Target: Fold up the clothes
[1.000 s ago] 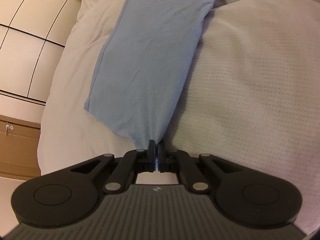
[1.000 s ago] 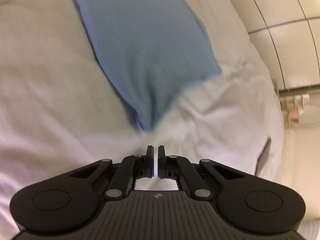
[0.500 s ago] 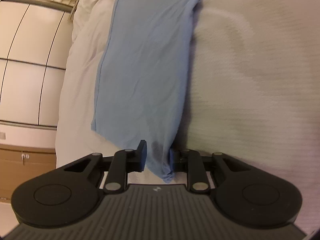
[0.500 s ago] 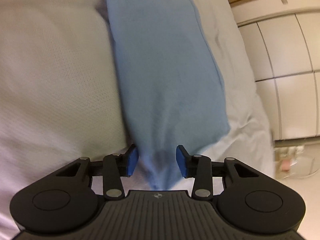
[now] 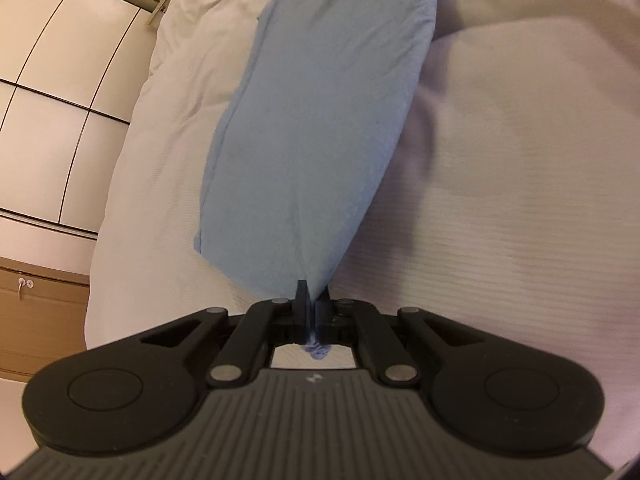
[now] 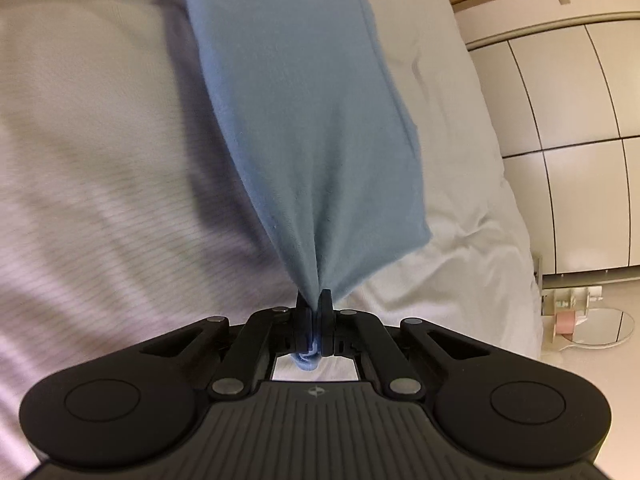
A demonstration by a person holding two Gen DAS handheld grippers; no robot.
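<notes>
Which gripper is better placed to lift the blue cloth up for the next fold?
Neither wins: the left gripper and right gripper have each just closed on an end of the blue cloth, so both should probably lift together.

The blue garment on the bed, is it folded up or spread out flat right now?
Folded into a long narrow band. The blue garment lies doubled on the white bedding, one end pinched in the left gripper, the other in the right gripper.

Garment [image 5: 320,128]: plain light blue. Bedding [image 5: 520,220]: white, fine ribbed weave. Grippers: black. Cabinet doors [image 5: 52,92], upper left: cream.
</notes>
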